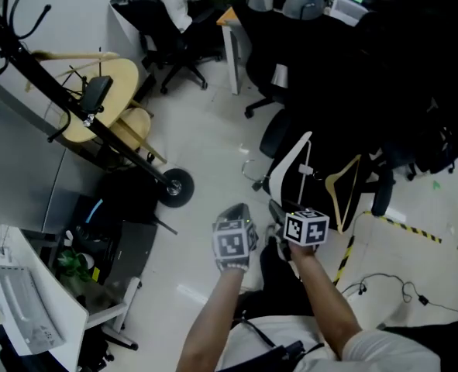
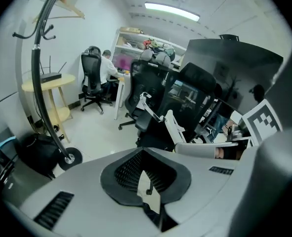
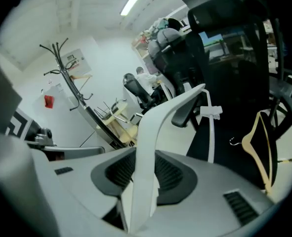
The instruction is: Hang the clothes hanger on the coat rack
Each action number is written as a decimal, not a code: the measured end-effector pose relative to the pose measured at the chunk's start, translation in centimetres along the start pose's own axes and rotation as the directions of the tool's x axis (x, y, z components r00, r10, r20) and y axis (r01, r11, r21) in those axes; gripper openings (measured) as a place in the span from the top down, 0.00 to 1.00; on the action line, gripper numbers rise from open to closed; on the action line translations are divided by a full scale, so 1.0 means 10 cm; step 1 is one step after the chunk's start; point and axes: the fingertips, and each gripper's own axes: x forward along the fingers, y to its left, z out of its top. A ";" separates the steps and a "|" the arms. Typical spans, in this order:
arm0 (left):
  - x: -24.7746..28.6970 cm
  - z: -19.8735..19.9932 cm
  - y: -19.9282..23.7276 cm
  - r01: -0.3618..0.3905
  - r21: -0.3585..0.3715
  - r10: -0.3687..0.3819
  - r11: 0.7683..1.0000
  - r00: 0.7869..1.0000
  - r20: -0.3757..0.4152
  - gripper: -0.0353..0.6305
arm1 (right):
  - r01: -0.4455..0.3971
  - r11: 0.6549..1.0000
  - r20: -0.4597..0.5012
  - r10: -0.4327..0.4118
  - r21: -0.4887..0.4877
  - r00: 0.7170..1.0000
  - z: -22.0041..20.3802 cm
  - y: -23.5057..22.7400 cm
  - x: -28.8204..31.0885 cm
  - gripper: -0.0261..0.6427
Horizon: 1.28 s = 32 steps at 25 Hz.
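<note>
A pale wooden clothes hanger (image 1: pixel 343 191) rests against a black office chair with a white frame (image 1: pixel 289 165), right of my grippers; the right gripper view shows this hanger (image 3: pixel 258 143) at its right edge. The black coat rack (image 1: pixel 58 95) slants from the upper left down to its wheeled base (image 1: pixel 174 187), and another wooden hanger (image 2: pixel 69 6) hangs on it. My left gripper (image 1: pixel 236 210) is open with only floor in its narrow gap (image 2: pixel 148 189). My right gripper (image 1: pixel 276 208) is open, and the chair's white frame (image 3: pixel 150 147) lines up with its gap. Both are raised side by side.
A round wooden table (image 1: pixel 108 91) stands behind the rack. Black office chairs (image 1: pixel 167 37) and a desk stand at the back, with a seated person (image 2: pixel 106 68) there. A white device (image 1: pixel 19 301) sits at the lower left. Striped floor tape (image 1: pixel 414 231) and cables (image 1: pixel 383 285) lie at the right.
</note>
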 end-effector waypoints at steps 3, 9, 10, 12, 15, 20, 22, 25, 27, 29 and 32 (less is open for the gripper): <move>-0.41 0.12 0.20 -0.082 -0.013 0.083 0.997 0.996 0.018 0.96 | -0.061 0.998 0.036 0.062 -0.027 0.997 0.15 0.44 -0.12 0.76; -1.32 0.29 0.60 -0.213 -0.082 0.221 0.974 0.968 0.118 0.96 | -0.199 0.975 0.052 0.205 -0.101 0.977 0.24 1.42 -0.38 0.76; -1.47 0.31 0.67 -0.232 -0.103 0.245 0.967 0.960 0.136 0.96 | -0.226 0.967 0.047 0.233 -0.118 0.971 0.25 1.59 -0.40 0.76; -1.76 0.35 0.85 -0.280 -0.146 0.302 0.949 0.939 0.162 0.96 | -0.283 0.947 0.041 0.292 -0.149 0.956 0.30 1.95 -0.45 0.76; -2.25 0.39 1.07 -0.305 -0.219 0.349 0.927 0.914 0.206 0.96 | -0.374 0.908 0.028 0.385 -0.187 0.922 0.35 2.51 -0.55 0.76; -2.97 0.55 1.17 -0.294 -0.261 0.364 0.920 0.886 0.286 0.96 | -0.501 0.837 0.002 0.514 -0.219 0.858 0.43 3.25 -0.84 0.76; -3.18 0.69 1.16 -0.280 -0.234 0.348 0.931 0.874 0.339 0.96 | -0.535 0.812 0.001 0.551 -0.235 0.835 0.51 3.47 -0.95 0.76; -3.45 0.89 1.18 -0.295 -0.183 0.344 0.938 0.858 0.382 0.96 | -0.571 0.777 0.006 0.594 -0.266 0.805 0.66 3.80 -1.09 0.76; -3.64 1.02 1.18 -0.319 -0.156 0.355 0.935 0.835 0.421 0.96 | -0.591 0.754 0.010 0.619 -0.285 0.785 0.76 4.00 -1.18 0.76; -3.83 1.15 1.15 -0.351 -0.121 0.364 0.929 0.798 0.480 0.96 | -0.609 0.734 0.019 0.643 -0.302 0.765 0.85 4.17 -1.28 0.76; -4.05 1.23 1.11 -0.389 -0.127 0.395 0.912 0.757 0.520 0.96 | -0.630 0.702 0.031 0.676 -0.333 0.737 0.98 4.39 -1.43 0.76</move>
